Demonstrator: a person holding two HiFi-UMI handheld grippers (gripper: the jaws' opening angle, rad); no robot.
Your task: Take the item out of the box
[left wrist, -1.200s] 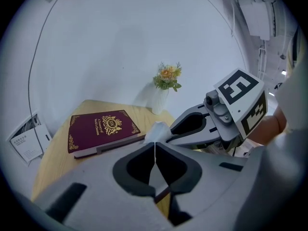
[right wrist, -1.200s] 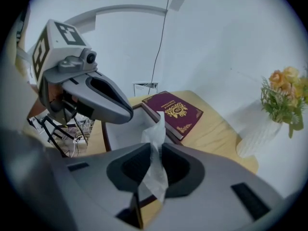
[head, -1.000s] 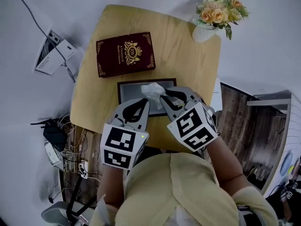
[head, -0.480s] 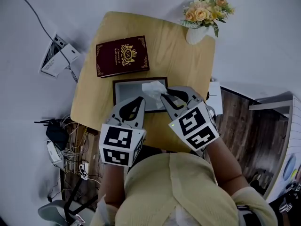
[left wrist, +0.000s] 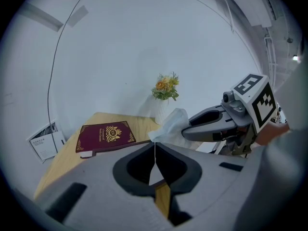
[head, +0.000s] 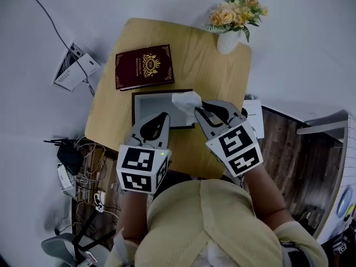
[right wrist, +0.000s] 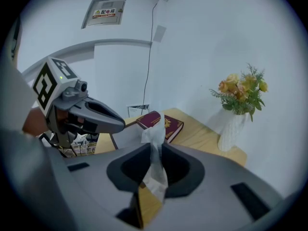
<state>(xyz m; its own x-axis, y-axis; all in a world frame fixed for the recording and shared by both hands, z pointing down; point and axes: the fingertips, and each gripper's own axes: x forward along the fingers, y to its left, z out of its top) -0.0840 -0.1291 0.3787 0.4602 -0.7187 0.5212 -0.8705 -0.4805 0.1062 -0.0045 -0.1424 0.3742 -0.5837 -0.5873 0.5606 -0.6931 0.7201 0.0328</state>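
on the floor left of the table (head: 208,65) lie some white leaflets (head: 74,69), and nearer the person a tangle of cables (head: 83,174). toward the table's far left corner rests a burgundy book (head: 143,67) with a gold crest on its cover, lying flat. just on the near side of it, about midway along the table and close to its near edge, sits the dark-rimmed tissue box (head: 149,108). the left gripper (head: 162,116) hovers over the near part of the box with its jaws pressed together and nothing between them; its own view shows the two pads meeting in a thin line. over the box's far right corner hangs the white tissue (head: 187,100), crumpled and lifted above the box top; whether its lower end is still inside the box cannot be told. the right gripper (head: 198,112) is clamped on that tissue, which in its own view runs down between the two pads and sticks up past their tips. the two grippers sit side by side, near each other but apart. at the table's far right corner stands a white vase (head: 227,40) of yellow and peach flowers (head: 233,13), upright and well apart from the box.
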